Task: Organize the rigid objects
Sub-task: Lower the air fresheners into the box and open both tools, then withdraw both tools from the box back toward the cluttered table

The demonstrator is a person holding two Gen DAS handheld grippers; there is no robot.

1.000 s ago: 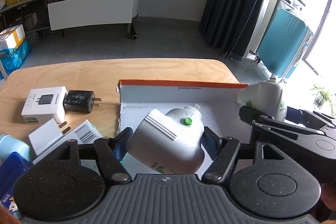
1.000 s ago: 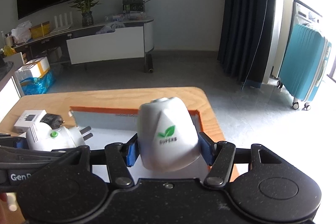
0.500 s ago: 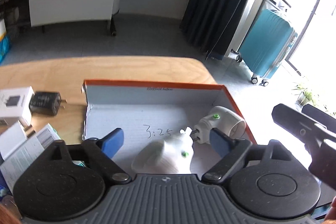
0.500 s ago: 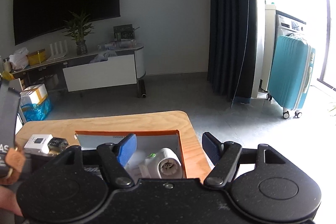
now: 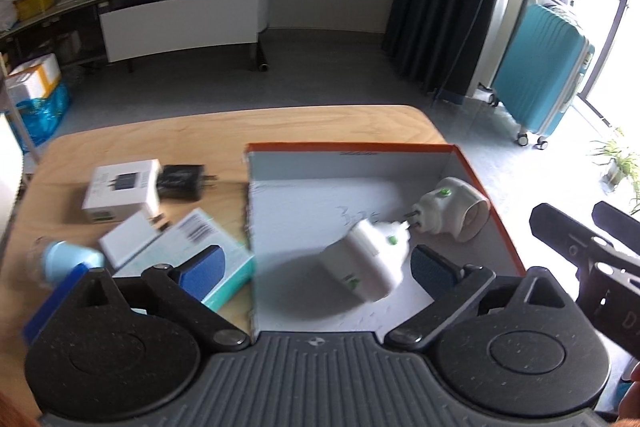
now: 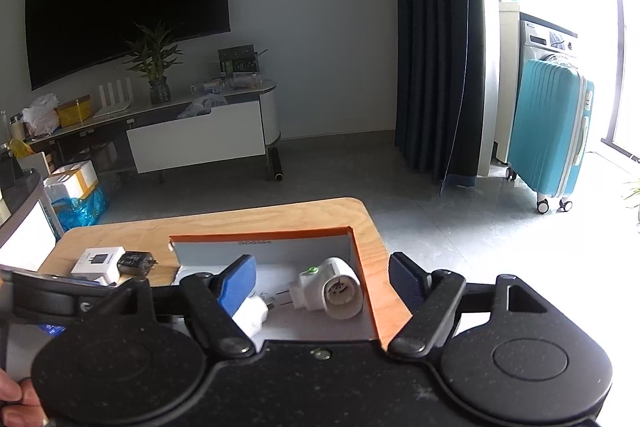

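Left gripper: jaws stood wide apart, nothing between the blue ribbed pads. Right gripper: jaws likewise spread, empty, same blue pads on black speckled fingers.

Below both, an open shallow cardboard box with orange rim and white inner walls and floor sat at the desk's far right corner. Handwriting on the floor, partly covered, read roughly "3:25"; a small printed label on the far wall was too blurred to read.

Box contents: two glossy white plastic plug adapters. The blocky adapter, ribbed on one side, with a green button and a small green mark, lay near the middle, prongs pointing toward the second. The round-socketed adapter, also green-buttoned, lay on its side against the right wall, its pins meeting the first's.

Wooden desk, light grain, rounded corners. Left of the box: a white charger carton with a printed charger picture, a black charger touching it, a white charger, a teal-edged barcode box, and a pale blue rounded object, blurred
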